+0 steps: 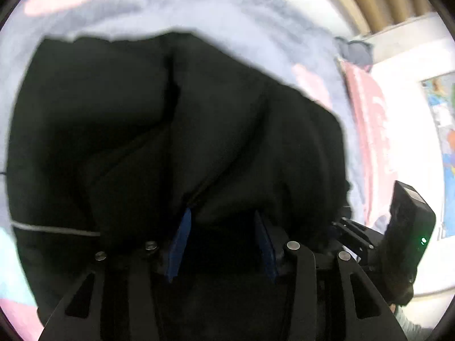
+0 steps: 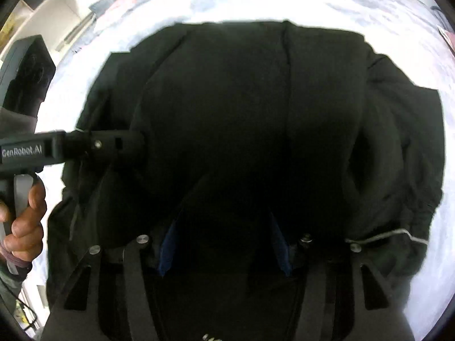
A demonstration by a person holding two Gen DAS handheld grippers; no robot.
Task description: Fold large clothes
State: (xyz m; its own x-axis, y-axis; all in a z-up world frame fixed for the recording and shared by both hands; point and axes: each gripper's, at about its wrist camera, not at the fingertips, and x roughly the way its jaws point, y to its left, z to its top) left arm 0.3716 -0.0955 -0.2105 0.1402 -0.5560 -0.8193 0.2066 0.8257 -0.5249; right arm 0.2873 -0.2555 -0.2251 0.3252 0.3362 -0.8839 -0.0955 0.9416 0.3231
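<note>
A large black garment [image 1: 176,130] lies bunched on a pale bedsheet [image 1: 199,14] and fills both views; it also shows in the right wrist view [image 2: 256,119]. My left gripper [image 1: 221,218] has its blue-padded jaws apart, with black cloth draped over and between them. My right gripper [image 2: 224,224] also has its blue pads spread, with cloth lying between them. The left gripper shows in the right wrist view [image 2: 136,142], reaching into the garment from the left. A thin pale cord [image 2: 384,237] runs along the garment's hem.
A pink pillow [image 1: 369,130] lies at the right side of the bed. A white wall with a colourful poster [image 1: 443,142] stands beyond it. The other gripper's body [image 1: 409,227] is close at the lower right. The person's hand [image 2: 25,218] holds the left handle.
</note>
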